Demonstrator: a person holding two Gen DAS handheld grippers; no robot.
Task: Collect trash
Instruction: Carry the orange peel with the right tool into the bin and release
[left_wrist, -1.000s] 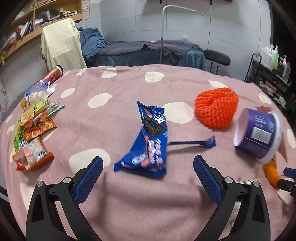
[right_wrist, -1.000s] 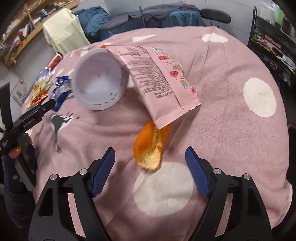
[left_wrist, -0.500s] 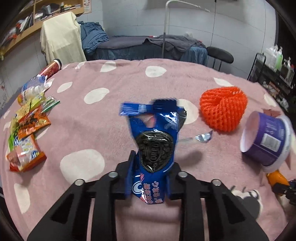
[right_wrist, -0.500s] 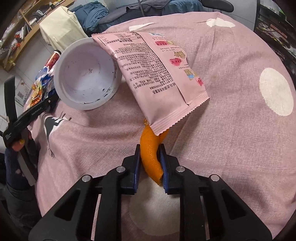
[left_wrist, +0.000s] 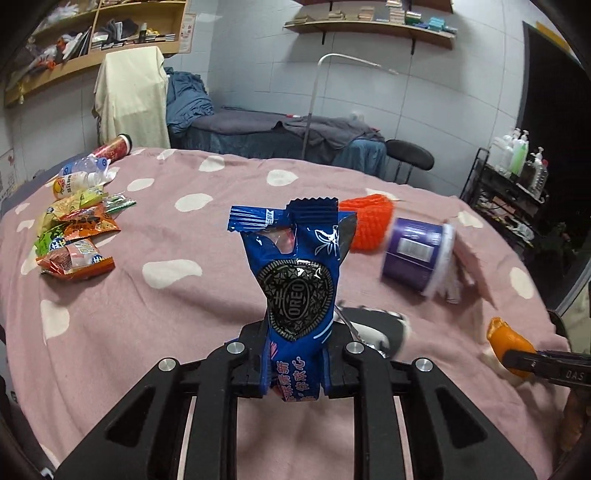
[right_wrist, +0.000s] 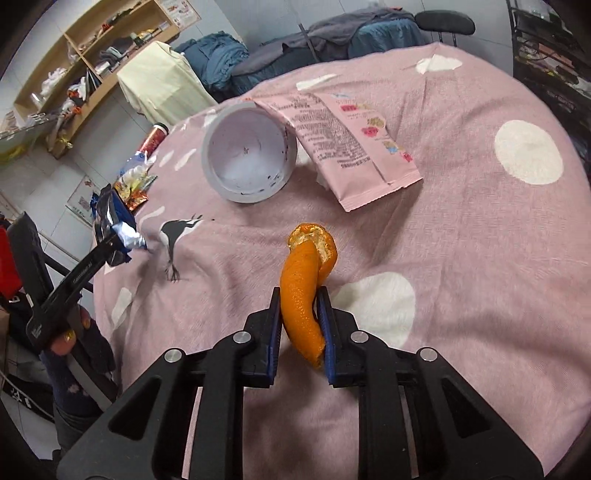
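2 pieces of trash are in hand at once. Nearest in the left wrist view, the left tongs (left_wrist: 293, 363) are closing on the blue cookie wrapper (left_wrist: 297, 291), whose lower end sits pinched between the pads while its torn top stands upright, clear of the pink spotted tabletop (left_wrist: 155, 295). In the right wrist view, the right tongs (right_wrist: 300, 332) are clamped narrow on a curl of orange peel (right_wrist: 301, 295), also lifted off the cloth. Just beyond the peel lie a white-and-purple cup (right_wrist: 249, 162) on its side and, touching its rim, a flat pink packet (right_wrist: 354, 147). Behind the cup in the left view sits an orange foam net (left_wrist: 369, 225). Farther off, at the far left edge, a heap of snack packets (left_wrist: 74, 240) and bottles (left_wrist: 81, 177) lies together.

I judge this the carry step: both pickups look done. No bin shows in either view, so the next move likely calls for keeping both grips firm while carrying the wrapper and peel to wherever trash is gathered, possibly that heap.
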